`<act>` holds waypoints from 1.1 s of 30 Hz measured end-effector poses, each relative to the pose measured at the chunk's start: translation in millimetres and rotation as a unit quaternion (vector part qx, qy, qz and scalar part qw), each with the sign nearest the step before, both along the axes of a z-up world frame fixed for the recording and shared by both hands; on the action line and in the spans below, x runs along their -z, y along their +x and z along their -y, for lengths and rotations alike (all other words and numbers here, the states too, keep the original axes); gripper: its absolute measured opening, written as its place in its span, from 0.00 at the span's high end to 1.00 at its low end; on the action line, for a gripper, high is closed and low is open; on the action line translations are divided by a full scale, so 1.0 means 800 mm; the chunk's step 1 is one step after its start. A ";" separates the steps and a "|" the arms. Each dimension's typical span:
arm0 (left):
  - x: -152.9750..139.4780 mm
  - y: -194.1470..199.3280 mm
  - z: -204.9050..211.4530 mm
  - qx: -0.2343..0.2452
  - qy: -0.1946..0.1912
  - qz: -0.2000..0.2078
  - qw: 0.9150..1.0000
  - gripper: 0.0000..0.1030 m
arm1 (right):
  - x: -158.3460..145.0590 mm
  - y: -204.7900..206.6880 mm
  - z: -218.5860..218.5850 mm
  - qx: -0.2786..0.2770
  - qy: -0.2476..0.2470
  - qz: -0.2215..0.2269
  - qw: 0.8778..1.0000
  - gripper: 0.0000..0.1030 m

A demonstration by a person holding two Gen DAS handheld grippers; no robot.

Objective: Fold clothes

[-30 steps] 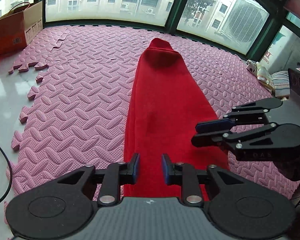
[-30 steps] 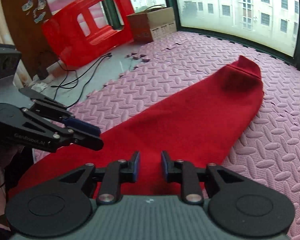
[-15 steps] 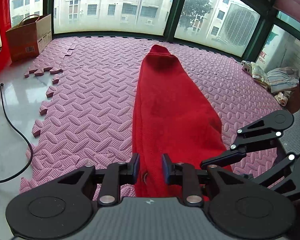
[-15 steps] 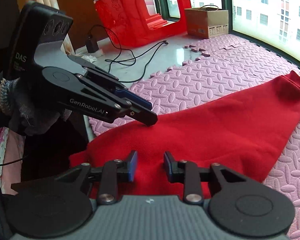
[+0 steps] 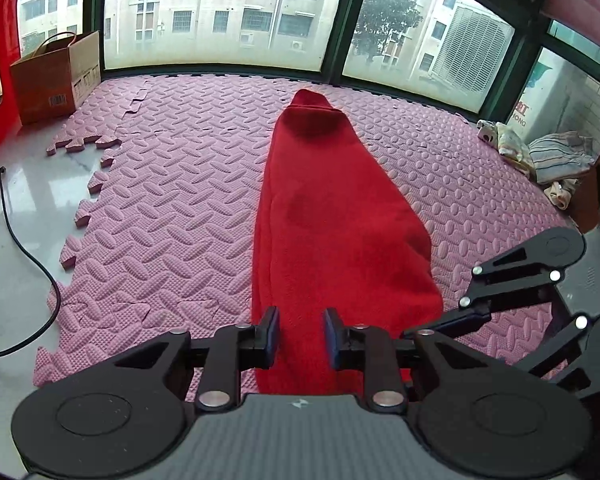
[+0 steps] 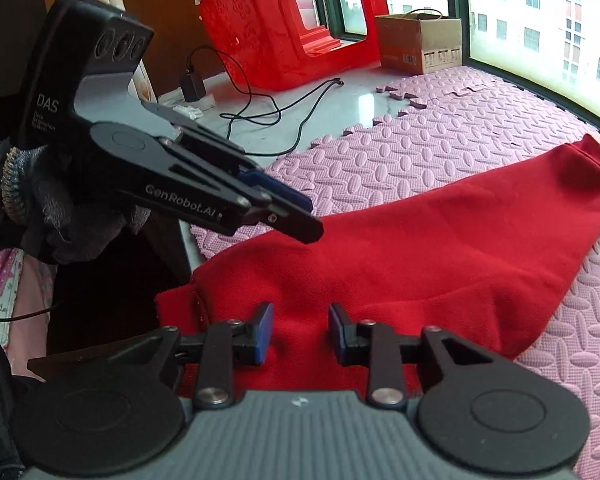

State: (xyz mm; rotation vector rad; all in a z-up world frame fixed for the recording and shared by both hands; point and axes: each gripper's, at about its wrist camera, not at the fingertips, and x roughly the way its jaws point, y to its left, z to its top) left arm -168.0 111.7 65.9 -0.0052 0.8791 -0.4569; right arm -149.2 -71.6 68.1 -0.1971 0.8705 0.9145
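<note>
A long red garment [image 5: 332, 216] lies stretched lengthwise on the pink foam mat [image 5: 172, 208], narrow end far by the window, wide end near me. It also shows in the right wrist view [image 6: 440, 248]. My left gripper [image 5: 300, 338] is open, jaws apart above the near end of the cloth, nothing held. My right gripper [image 6: 300, 334] is open too, just above the near hem. In the right wrist view the left gripper [image 6: 300, 216] hovers over the cloth's near left edge. The right gripper shows in the left wrist view [image 5: 440, 326] at lower right.
A cardboard box [image 5: 56, 76] and a red plastic stool [image 6: 288, 28] stand at the far left by the window. Black cables [image 5: 24, 256] lie on the bare white floor left of the mat. A pile of clothes [image 5: 548, 156] sits at the right.
Both grippers have drawn back toward the near end of the red garment and risen a little. The garment's near end has bunched up closer. Both stay open.
</note>
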 end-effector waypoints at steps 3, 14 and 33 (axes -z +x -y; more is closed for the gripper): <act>0.006 0.002 0.004 0.007 0.006 -0.006 1.000 0.74 | -0.001 0.015 0.023 0.033 -0.011 0.009 0.999 0.64; -0.003 0.013 0.002 0.002 -0.003 -0.011 1.000 0.74 | 0.000 0.046 0.057 0.063 -0.019 0.009 0.998 0.64; 0.008 0.079 0.027 0.002 0.014 -0.044 0.999 0.73 | 0.028 0.235 0.158 0.244 0.046 -0.037 0.968 0.64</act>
